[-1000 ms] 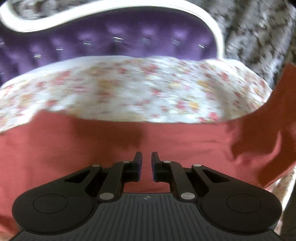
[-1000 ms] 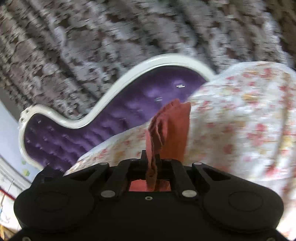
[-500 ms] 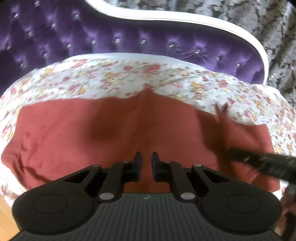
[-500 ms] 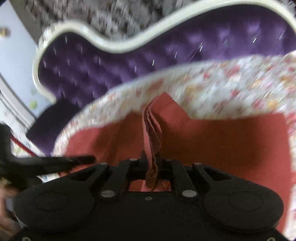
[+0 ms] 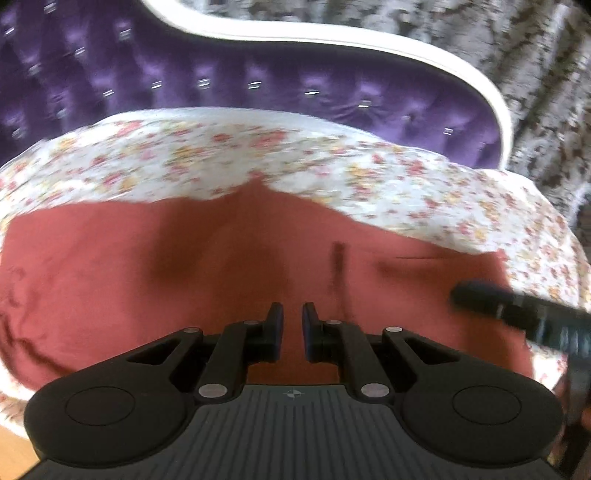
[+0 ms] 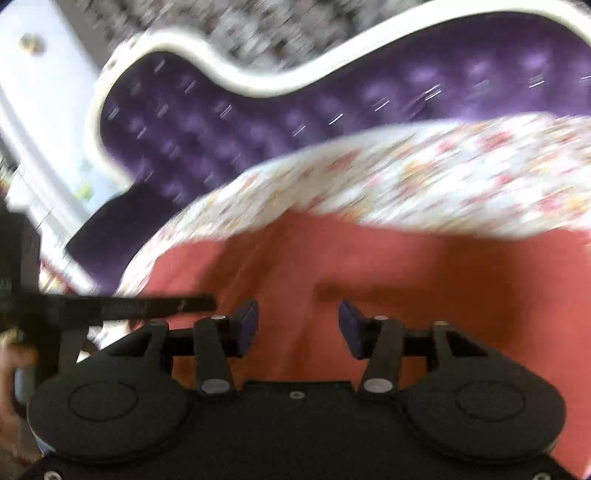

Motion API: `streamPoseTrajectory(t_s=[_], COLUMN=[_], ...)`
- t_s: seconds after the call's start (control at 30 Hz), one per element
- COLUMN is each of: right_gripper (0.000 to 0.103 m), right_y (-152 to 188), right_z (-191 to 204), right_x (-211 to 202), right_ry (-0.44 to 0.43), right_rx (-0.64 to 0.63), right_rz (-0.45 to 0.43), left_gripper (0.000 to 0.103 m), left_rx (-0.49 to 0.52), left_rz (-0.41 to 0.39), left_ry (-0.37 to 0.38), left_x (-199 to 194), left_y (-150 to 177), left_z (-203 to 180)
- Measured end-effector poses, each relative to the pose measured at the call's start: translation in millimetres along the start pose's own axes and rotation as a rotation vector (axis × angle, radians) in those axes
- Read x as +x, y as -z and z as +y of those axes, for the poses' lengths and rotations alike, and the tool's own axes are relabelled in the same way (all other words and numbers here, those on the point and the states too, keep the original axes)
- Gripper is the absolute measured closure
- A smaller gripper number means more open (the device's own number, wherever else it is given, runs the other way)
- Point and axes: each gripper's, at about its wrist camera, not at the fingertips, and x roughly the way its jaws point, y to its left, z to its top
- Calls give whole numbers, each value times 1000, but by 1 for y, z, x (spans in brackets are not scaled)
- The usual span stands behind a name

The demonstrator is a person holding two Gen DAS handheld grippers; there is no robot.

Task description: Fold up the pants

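The rust-red pants (image 5: 221,266) lie spread flat on the floral bed sheet (image 5: 258,158); they also show in the right wrist view (image 6: 424,280). My left gripper (image 5: 292,323) hovers over the near part of the pants, its fingers nearly together with a narrow gap and nothing between them. My right gripper (image 6: 298,325) is open and empty above the pants. Its dark finger (image 5: 517,314) shows at the right edge of the left wrist view, and the left gripper's finger (image 6: 122,306) shows at the left of the right wrist view.
A purple tufted headboard (image 5: 258,81) with a white curved frame (image 5: 332,35) stands behind the bed. Grey patterned wall (image 5: 535,74) lies beyond. A wooden floor patch (image 5: 11,454) shows at the lower left.
My right gripper has opened and let go of the bunched pants fabric, which now lies flat. The left gripper stays nearly closed over the pants.
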Motion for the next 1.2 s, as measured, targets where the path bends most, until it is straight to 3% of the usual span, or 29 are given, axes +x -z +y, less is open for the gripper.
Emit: streamPoseTrajectory(t_s=[0.17, 0.27, 0.5, 0.7, 0.8, 1.0, 1.03, 1.07, 1.13, 1.2], right_gripper=[45, 45, 45, 44, 47, 46, 59, 82, 84, 85], right_y=[-14, -16, -2, -3, 0, 6, 6, 5, 5, -2], right_z=[-64, -102, -141, -151, -165, -171, -174, -178, -175, -148], right_x=[-36, -46, -32, -31, -37, -29, -27, -23, -19, -24], right_ry=[259, 311, 238, 172, 195, 24, 2, -22, -20, 96], right_rx=[60, 133, 231, 310, 375, 384, 398, 431, 443, 286], right_rz=[-82, -71, -7, -40, -77, -25, -19, -3, 5, -4], left_gripper=[91, 91, 90, 88, 88, 88, 88, 88, 88, 87], left_rx=[53, 34, 33, 38, 35, 49, 47, 45, 35, 27], left_rz=[49, 111, 139, 122, 118, 111, 107, 104, 99, 97], left_ry=[43, 56, 47, 31, 28, 21, 20, 21, 23, 28], left_x=[29, 51, 59, 57, 57, 56, 56, 56, 55, 55], left_y=[-6, -2, 15, 21, 22, 23, 24, 24, 25, 25], left_z=[-29, -29, -24, -26, -26, -28, -28, -27, -27, -29])
